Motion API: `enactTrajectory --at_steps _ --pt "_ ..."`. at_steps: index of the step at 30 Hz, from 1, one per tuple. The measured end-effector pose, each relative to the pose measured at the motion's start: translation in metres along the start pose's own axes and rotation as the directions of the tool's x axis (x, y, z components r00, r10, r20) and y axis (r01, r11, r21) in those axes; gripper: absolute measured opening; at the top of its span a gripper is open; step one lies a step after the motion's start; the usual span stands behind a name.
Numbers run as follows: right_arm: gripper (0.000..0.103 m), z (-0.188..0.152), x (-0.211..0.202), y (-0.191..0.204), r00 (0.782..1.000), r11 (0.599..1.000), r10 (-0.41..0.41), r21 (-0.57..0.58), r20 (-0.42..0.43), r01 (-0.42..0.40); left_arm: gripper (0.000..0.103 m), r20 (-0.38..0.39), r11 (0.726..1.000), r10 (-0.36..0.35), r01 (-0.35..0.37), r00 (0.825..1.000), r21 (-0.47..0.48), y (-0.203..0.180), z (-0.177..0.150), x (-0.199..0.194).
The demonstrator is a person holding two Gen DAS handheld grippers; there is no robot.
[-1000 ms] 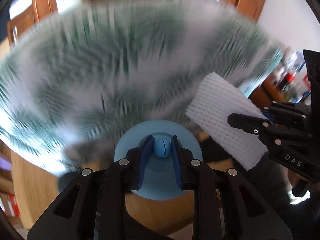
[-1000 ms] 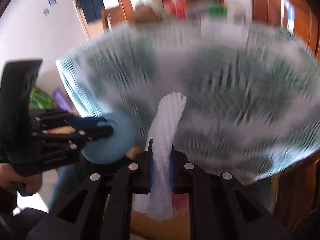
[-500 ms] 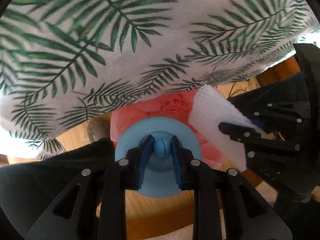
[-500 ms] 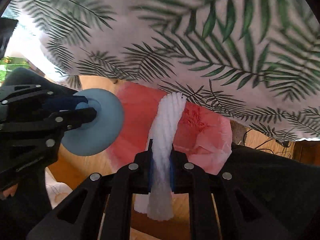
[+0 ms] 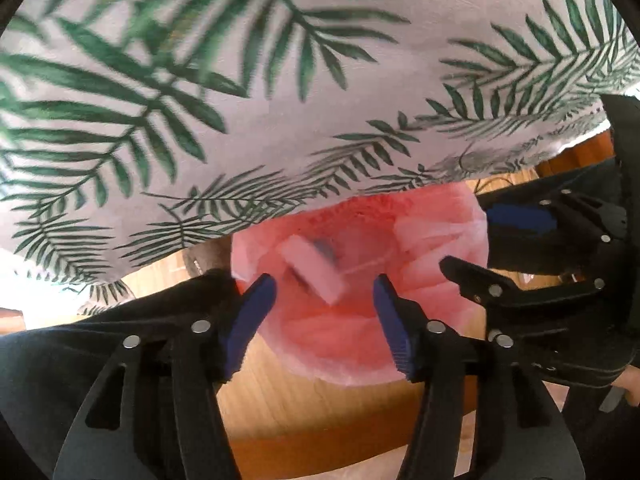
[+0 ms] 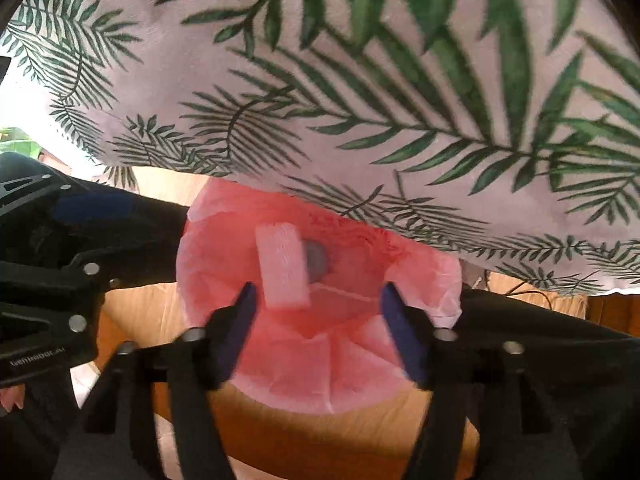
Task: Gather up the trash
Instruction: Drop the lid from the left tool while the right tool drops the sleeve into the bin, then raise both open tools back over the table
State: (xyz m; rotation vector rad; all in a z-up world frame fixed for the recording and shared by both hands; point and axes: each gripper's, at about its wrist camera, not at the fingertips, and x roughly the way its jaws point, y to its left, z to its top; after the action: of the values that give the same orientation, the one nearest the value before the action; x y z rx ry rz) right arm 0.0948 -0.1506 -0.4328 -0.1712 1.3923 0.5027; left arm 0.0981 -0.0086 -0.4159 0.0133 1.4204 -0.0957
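Your left gripper (image 5: 324, 308) has its blue-padded fingers (image 5: 250, 316) spread wide with nothing between them, and your right gripper (image 6: 316, 320) is spread the same way, equally bare. Both hang over the mouth of the pink bag (image 5: 340, 344), which serves as the landmark here.

Inside the pink bag, the white foam net sleeve (image 6: 283, 266) is blurred and tilted, so whether it is in mid-air or lying against the liner cannot be told. In the left wrist view the same foam net sleeve (image 5: 312, 270) shows between your left fingers but apart from them. Just beside it, deeper in the bag, sits a blue-grey round thing (image 6: 316, 262), too blurred to name with confidence.

Past the far rim of the bag hangs the palm-leaf cloth (image 5: 280, 80) covering the surface, its edge draped just above the bag's opening. Under the near side of the bag shows a wooden floor (image 5: 288, 408). Dark trousers (image 6: 540, 344) flank the bag on either side.

From the left wrist view, the right gripper (image 5: 516, 280) stands at the bag's right edge.
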Motion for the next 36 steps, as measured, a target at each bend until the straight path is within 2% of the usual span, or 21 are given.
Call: enactTrajectory --at_steps 4,7,9,10,12,15,16,20,21,22,23,25,26,29,30,31,35,36 --pt "0.080 -0.004 -0.030 0.002 0.998 1.000 0.016 0.018 0.059 -0.017 0.067 0.058 0.999 -0.015 0.017 0.998 -0.043 -0.001 -0.004 -0.026" --pt "0.082 -0.011 -0.070 0.011 0.993 1.000 -0.017 -0.010 0.116 0.018 0.070 0.114 0.999 0.004 0.000 0.993 -0.040 0.000 -0.012 -0.060" --pt "0.083 -0.018 -0.110 0.019 0.981 0.997 -0.047 -0.054 0.188 0.059 0.074 0.185 0.999 0.030 -0.027 0.982 -0.021 -0.002 -0.018 -0.095" --pt "0.084 -0.021 -0.128 0.022 0.974 0.994 -0.066 -0.072 0.217 0.084 0.075 0.234 0.998 0.056 -0.055 0.971 -0.011 -0.003 -0.021 -0.119" --pt "0.088 -0.026 -0.173 0.029 0.945 0.985 -0.111 -0.089 0.307 0.145 0.079 0.301 0.996 0.082 -0.085 0.950 -0.003 -0.002 -0.024 -0.153" --pt "0.097 -0.030 -0.232 0.032 0.893 0.983 -0.120 -0.073 0.434 0.167 0.085 0.425 0.992 0.120 -0.124 0.897 -0.019 0.004 -0.022 -0.213" --pt "0.098 -0.030 -0.251 0.033 0.873 0.983 -0.119 -0.066 0.473 0.170 0.085 0.468 0.991 0.129 -0.129 0.874 -0.032 0.008 -0.018 -0.236" --pt "0.098 -0.020 -0.319 0.035 0.784 0.984 -0.122 -0.029 0.609 0.176 0.089 0.572 0.988 0.152 -0.133 0.806 -0.075 0.018 0.001 -0.296" --pt "0.098 -0.017 -0.331 0.041 0.768 0.983 -0.128 -0.024 0.628 0.183 0.090 0.591 0.987 0.161 -0.140 0.790 -0.082 0.018 0.004 -0.305" --pt "0.098 -0.012 -0.340 0.043 0.752 0.982 -0.131 -0.022 0.647 0.190 0.095 0.622 0.983 0.181 -0.155 0.761 -0.096 0.019 0.012 -0.319" --pt "0.098 -0.007 -0.350 0.044 0.732 0.979 -0.138 -0.020 0.667 0.202 0.097 0.643 0.981 0.190 -0.162 0.742 -0.103 0.019 0.019 -0.326" --pt "0.098 0.004 -0.359 0.044 0.702 0.975 -0.151 -0.011 0.696 0.220 0.097 0.667 0.978 0.203 -0.176 0.717 -0.109 0.019 0.036 -0.338" --pt "0.098 0.008 -0.361 0.044 0.694 0.975 -0.155 -0.006 0.703 0.224 0.097 0.685 0.976 0.213 -0.182 0.697 -0.118 0.020 0.051 -0.344" --pt "0.098 0.027 -0.369 0.039 0.669 0.975 -0.168 0.021 0.724 0.223 0.097 0.690 0.976 0.216 -0.179 0.691 -0.126 0.022 0.088 -0.348" --pt "0.098 0.032 -0.373 0.037 0.667 0.976 -0.167 0.027 0.726 0.216 0.097 0.694 0.974 0.224 -0.181 0.684 -0.136 0.022 0.099 -0.346" --pt "0.098 0.031 -0.374 0.037 0.665 0.977 -0.168 0.031 0.728 0.213 0.097 0.692 0.973 0.228 -0.179 0.685 -0.144 0.024 0.116 -0.343" --pt "0.098 0.038 -0.377 0.033 0.661 0.976 -0.179 0.045 0.729 0.215 0.097 0.673 0.972 0.234 -0.175 0.702 -0.156 0.033 0.151 -0.332" --pt "0.098 0.040 -0.376 0.031 0.661 0.975 -0.183 0.049 0.728 0.217 0.097 0.660 0.973 0.232 -0.172 0.715 -0.155 0.034 0.160 -0.327"
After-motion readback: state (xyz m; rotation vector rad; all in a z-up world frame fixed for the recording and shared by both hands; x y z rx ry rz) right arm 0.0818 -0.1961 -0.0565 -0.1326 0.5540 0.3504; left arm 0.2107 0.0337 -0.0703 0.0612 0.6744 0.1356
